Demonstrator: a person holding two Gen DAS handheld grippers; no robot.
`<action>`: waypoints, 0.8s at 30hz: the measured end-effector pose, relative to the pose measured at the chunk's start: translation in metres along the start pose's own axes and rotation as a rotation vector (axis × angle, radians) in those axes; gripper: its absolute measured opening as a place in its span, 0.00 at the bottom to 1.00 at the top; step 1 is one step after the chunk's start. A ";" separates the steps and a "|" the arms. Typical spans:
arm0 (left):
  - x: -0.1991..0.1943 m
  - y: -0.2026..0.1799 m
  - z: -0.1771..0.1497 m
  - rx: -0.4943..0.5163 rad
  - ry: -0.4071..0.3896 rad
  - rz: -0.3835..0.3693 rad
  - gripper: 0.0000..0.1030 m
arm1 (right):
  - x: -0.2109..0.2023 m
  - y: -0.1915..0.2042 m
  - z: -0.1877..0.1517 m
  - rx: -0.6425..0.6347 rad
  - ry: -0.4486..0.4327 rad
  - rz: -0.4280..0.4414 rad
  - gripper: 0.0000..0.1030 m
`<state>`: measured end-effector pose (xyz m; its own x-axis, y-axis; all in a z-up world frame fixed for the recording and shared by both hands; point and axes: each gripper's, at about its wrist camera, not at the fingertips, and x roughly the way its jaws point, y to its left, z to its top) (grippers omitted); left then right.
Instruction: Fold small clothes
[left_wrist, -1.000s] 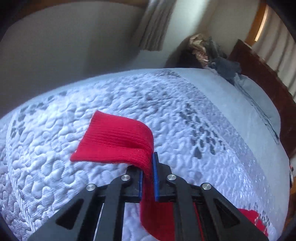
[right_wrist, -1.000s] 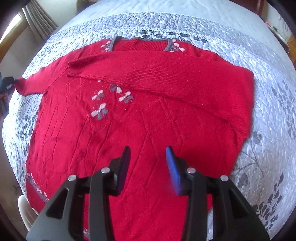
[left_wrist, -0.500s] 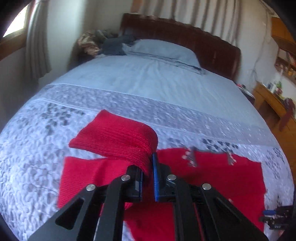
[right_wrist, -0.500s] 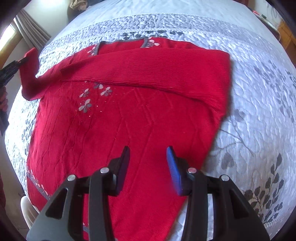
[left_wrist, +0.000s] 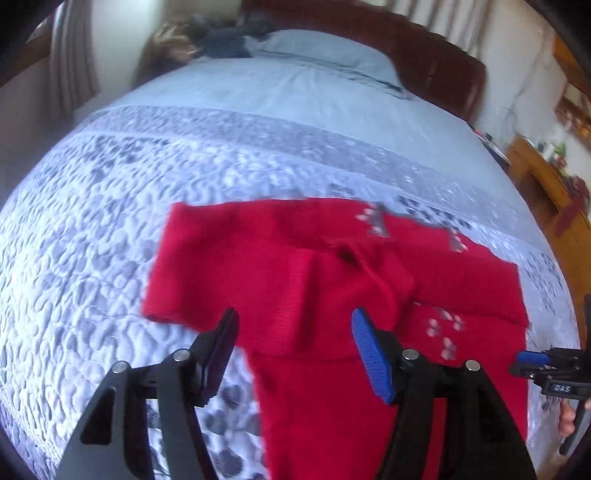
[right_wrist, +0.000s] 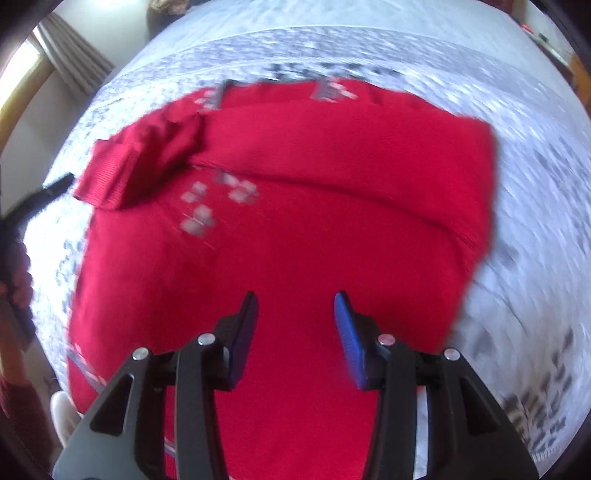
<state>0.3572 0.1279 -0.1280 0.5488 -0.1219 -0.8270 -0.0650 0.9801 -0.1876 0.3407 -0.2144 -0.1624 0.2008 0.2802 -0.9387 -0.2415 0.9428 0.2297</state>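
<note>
The left hand-held gripper (left_wrist: 291, 350), clamped on the sleeve (left_wrist: 295, 295) a moment ago, now gapes empty above it, like the right hand-held gripper (right_wrist: 295, 325), so that sweater (right_wrist: 295, 221) fold looks done.

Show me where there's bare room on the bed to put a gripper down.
Free: quilt left of the red sweater, the plain sheet between quilt and pillow, and quilt right of the sweater in the right wrist view. Crowded: the sweater's middle, under both open grippers.

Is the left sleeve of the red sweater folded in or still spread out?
Folded in. The left sleeve lies bunched on the red sweater, cuff near the chest flowers, released by the open left gripper.
</note>
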 end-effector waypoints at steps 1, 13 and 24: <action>0.006 0.008 0.005 -0.022 0.022 0.027 0.61 | 0.004 0.012 0.012 -0.013 0.004 0.019 0.42; 0.092 0.063 0.041 -0.046 0.250 0.110 0.56 | 0.089 0.142 0.145 -0.103 0.147 -0.019 0.42; 0.087 0.064 0.040 -0.066 0.223 0.075 0.60 | 0.094 0.125 0.155 -0.095 0.079 -0.085 0.04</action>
<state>0.4340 0.1866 -0.1910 0.3436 -0.0878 -0.9350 -0.1572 0.9762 -0.1494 0.4767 -0.0420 -0.1814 0.1503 0.1811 -0.9719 -0.3160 0.9403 0.1263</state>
